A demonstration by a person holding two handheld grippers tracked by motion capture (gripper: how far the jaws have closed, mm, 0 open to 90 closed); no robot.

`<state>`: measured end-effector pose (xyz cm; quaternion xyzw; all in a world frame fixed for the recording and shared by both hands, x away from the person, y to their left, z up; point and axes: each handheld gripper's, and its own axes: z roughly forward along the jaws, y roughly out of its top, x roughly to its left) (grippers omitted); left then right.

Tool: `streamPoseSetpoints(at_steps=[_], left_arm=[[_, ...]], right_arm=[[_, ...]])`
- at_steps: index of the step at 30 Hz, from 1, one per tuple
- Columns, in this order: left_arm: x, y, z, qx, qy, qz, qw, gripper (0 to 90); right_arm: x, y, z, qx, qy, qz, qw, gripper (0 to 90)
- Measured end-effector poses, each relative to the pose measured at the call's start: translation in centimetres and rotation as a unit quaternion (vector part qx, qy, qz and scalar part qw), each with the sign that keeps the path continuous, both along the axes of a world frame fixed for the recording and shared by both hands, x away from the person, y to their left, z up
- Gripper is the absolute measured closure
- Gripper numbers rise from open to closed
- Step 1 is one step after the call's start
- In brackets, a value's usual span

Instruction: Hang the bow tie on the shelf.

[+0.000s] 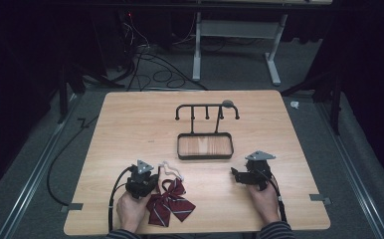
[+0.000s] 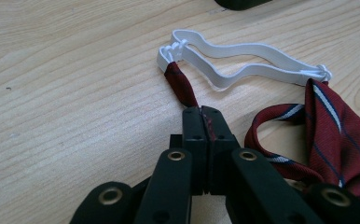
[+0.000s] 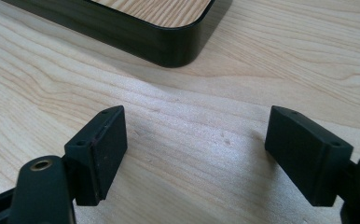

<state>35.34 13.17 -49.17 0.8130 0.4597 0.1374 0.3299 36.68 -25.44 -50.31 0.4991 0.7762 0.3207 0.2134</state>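
Wooden table (image 1: 130,119) holds a black rack (image 1: 206,130) beyond bow tie (image 1: 169,201).

Bare table (image 1: 130,124) left of rack (image 1: 206,130)

The left tongs (image 1: 150,175) have their jaws pressed together, pinching a thin strip; the right tongs (image 1: 236,173) lie low with jaws spread wide apart.

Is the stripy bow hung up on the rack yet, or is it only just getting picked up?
Only just starting, it seems. The stripy bow lies on the table, its white loop flat on the wood. The left hand-held gripper is shut on the bow's red strap. The right hand-held gripper is open, holding nothing. The rack has no bow on it.
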Motion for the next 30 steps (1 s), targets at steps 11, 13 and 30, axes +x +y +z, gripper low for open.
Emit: streamPoseSetpoints(at_steps=[11,13,30], left_arm=[[-0.4,-0.4,2.2,-0.01,-0.026,-0.02,0.9994,90.0],[-0.5,-0.4,3.0,-0.012,-0.034,-0.026,0.999,90.0],[-1.8,-1.2,8.1,-0.034,-0.089,-0.081,0.9922,90.0]], right_arm=[[0.0,0.0,0.0,0.0,0.0,0.001,1.0,21.8],[0.0,0.0,0.0,-0.001,-0.001,0.002,1.0,21.8],[-0.1,-0.1,0.0,0.0,-0.001,0.002,1.0,21.8]])
